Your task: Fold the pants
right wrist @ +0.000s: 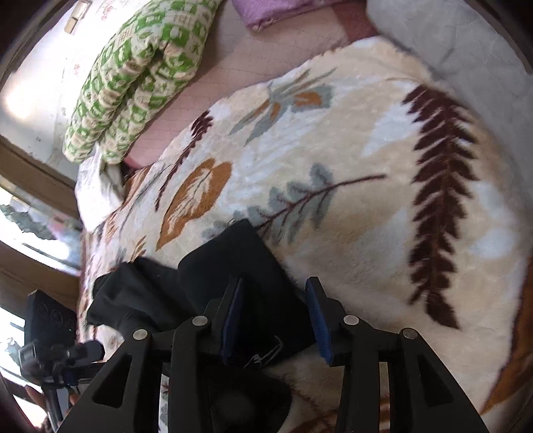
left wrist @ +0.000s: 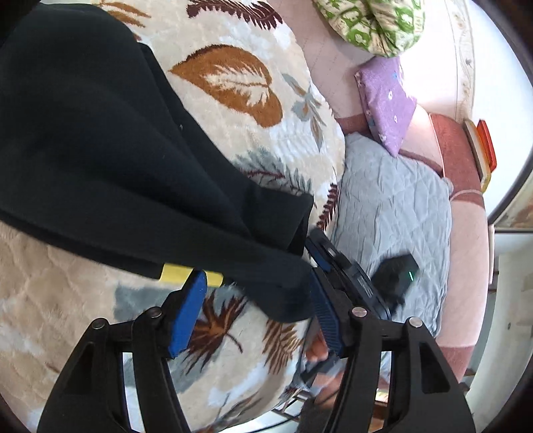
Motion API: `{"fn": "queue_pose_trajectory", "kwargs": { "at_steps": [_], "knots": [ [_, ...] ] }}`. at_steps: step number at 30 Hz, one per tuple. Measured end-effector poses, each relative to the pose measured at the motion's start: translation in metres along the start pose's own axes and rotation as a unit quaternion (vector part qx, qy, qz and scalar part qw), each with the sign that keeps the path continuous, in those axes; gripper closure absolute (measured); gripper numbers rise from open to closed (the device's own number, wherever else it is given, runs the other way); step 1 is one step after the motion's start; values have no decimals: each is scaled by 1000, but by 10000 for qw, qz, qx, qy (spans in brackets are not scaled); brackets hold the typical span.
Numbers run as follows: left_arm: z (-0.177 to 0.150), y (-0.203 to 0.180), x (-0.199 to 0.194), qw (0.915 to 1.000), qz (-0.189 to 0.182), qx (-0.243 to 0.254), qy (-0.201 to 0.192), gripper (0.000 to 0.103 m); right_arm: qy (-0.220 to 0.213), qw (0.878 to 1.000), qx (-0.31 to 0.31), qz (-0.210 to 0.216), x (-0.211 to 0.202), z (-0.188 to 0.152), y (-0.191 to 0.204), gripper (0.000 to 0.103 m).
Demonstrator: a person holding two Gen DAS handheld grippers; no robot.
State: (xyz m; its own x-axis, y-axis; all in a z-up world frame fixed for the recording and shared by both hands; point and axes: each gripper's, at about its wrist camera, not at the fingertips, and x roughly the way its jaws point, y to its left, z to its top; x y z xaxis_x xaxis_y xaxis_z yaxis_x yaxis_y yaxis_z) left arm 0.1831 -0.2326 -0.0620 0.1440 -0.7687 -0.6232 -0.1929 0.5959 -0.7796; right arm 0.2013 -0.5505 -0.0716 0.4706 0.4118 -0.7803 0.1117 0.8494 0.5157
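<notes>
Black pants (left wrist: 100, 140) lie across a cream blanket with a leaf pattern (left wrist: 233, 83), a yellow tag (left wrist: 178, 273) at their near hem. My left gripper (left wrist: 256, 283) is open at that hem; a fold of fabric hangs between the jaws beside the right pad (left wrist: 324, 316). The right gripper (left wrist: 336, 266) shows just beyond the pants' corner. In the right wrist view a folded end of the pants (right wrist: 240, 263) sits between the blue pads of my right gripper (right wrist: 274, 283), which stands open around it. The left gripper (right wrist: 53, 349) and a hand appear at the lower left.
A green patterned pillow (left wrist: 369, 23) (right wrist: 140, 73) lies at the far end of the pink mattress (left wrist: 326, 50). A purple pillow (left wrist: 386, 100) and a grey quilted cushion (left wrist: 393, 206) sit beside the blanket. Books (left wrist: 483, 150) stand at the right edge.
</notes>
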Motion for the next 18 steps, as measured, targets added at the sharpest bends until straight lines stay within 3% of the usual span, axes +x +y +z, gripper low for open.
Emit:
{"fn": "queue_pose_trajectory", "kwargs": {
  "at_steps": [3, 6, 11, 15, 17, 18],
  "knots": [
    [5, -2, 6, 9998, 162, 95, 83, 41, -159, 9998, 24, 67, -25, -3, 3, 61],
    [7, 2, 6, 9999, 69, 42, 117, 41, 333, 9983, 402, 272, -36, -17, -3, 50],
    [9, 10, 1, 9999, 109, -26, 106, 41, 495, 9810, 1508, 1112, -49, -52, -17, 46],
    [15, 17, 1, 9996, 220, -141, 141, 41, 565, 9746, 1701, 1344, -41, -56, -5, 46],
    [20, 20, 2, 9994, 244, -221, 135, 41, 321, 9843, 1389, 1044, -40, -51, 7, 51],
    [22, 21, 3, 9993, 265, -248, 106, 43, 291, 9883, 1227, 861, -38, -48, 13, 76]
  ]
}}
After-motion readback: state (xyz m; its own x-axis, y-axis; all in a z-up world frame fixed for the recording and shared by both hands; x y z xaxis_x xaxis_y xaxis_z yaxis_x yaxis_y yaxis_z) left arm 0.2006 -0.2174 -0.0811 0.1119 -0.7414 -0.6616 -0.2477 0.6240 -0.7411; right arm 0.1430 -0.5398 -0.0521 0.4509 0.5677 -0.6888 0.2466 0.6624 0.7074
